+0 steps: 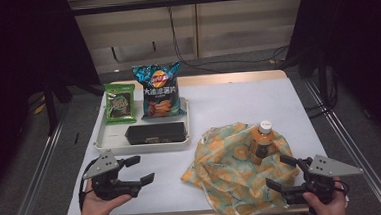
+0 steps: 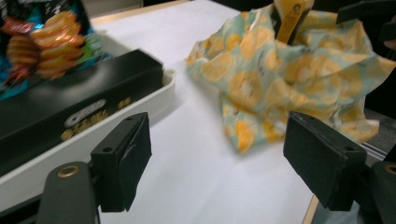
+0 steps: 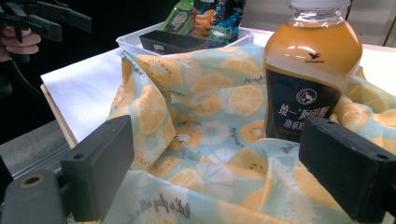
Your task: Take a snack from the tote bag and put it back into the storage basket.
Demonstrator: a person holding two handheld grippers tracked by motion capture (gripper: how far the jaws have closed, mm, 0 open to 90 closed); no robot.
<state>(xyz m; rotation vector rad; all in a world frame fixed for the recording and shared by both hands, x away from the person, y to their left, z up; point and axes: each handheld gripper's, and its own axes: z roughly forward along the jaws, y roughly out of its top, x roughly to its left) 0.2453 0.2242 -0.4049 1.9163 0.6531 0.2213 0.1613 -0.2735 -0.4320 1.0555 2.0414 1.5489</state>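
- The work in hand looks like packing snacks into the fruit-print cloth bag (image 1: 227, 165), which lies crumpled on the white table (image 1: 228, 100) with an orange juice bottle (image 1: 262, 142) standing upright in its folds.
- The right gripper (image 1: 288, 174) hovers over the bag's near right edge, jaws wide apart and holding nothing; its own view looks across the cloth toward the bottle.
- To do this well, I judge it should pinch one layer of the rim beside the bottle and lift gently, so the mouth opens without tipping the bottle.
- The left gripper (image 1: 134, 170) sits low over bare table just in front of the white tray (image 1: 111, 142), jaws wide and empty, angled toward the black box (image 1: 156, 133).
- Both hands grip from below, forearms at the table's near edge.
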